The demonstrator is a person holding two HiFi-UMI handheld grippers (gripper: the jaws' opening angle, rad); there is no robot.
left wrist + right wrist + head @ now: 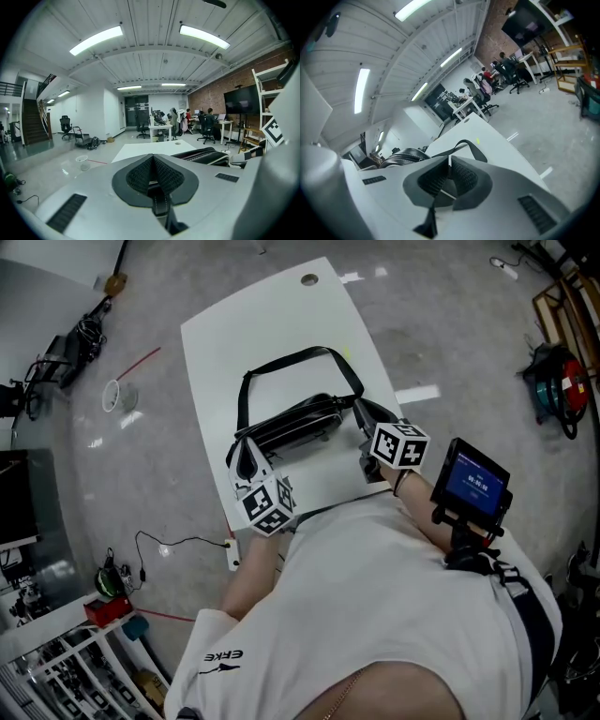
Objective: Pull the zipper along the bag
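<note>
While the glossy black pouch-shaped bag (298, 423) lies on the white tabletop (281, 324), its long axis runs between both tools; the left hand-held gripper (152, 161) clamps a black stitched strap at its left end; the right hand-held gripper (449, 165) pinches a thin black tab at its right end.

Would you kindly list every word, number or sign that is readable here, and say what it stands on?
"ERKE": seen upside down on the person's white sleeve, above a small logo.
Blue screen by the person's right arm: digits, too blurred to read.
Marker cubes: black and white square patterns only, no words.
</note>
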